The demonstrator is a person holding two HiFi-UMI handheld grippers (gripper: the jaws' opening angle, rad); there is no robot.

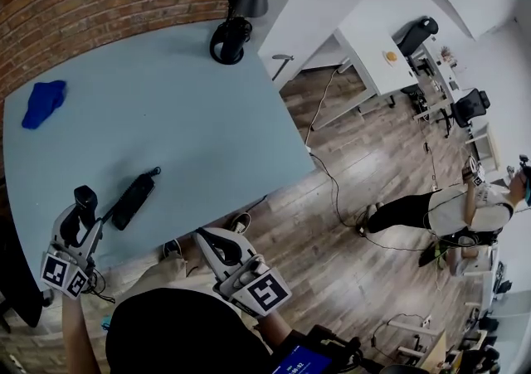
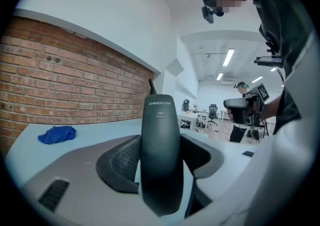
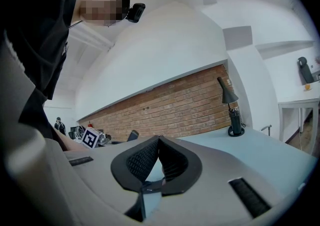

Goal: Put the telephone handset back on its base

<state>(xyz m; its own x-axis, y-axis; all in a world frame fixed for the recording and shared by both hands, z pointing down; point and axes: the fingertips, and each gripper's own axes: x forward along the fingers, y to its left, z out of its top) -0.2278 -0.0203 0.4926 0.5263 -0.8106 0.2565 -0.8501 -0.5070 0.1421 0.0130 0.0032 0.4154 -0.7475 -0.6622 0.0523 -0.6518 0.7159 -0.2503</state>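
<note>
Handset [image 2: 160,160] stands upright, clamped in our left gripper [image 1: 81,213] over the table's [image 1: 182,107] near-left corner. Just right lies the dark base [image 1: 133,201]. Farther right, our right gripper [image 1: 206,240] is closed and empty.

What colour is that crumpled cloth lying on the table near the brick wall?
The crumpled cloth is bright blue all over. It shows best in the head view.

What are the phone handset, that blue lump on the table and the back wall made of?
Handset: probably plastic, black, smooth satin shell with a soft sheen and printed lettering.
Blue lump: cloth, judging by its crumpled folds.
Wall: red brick, matte, with visible mortar joints; perhaps only facing.
</note>
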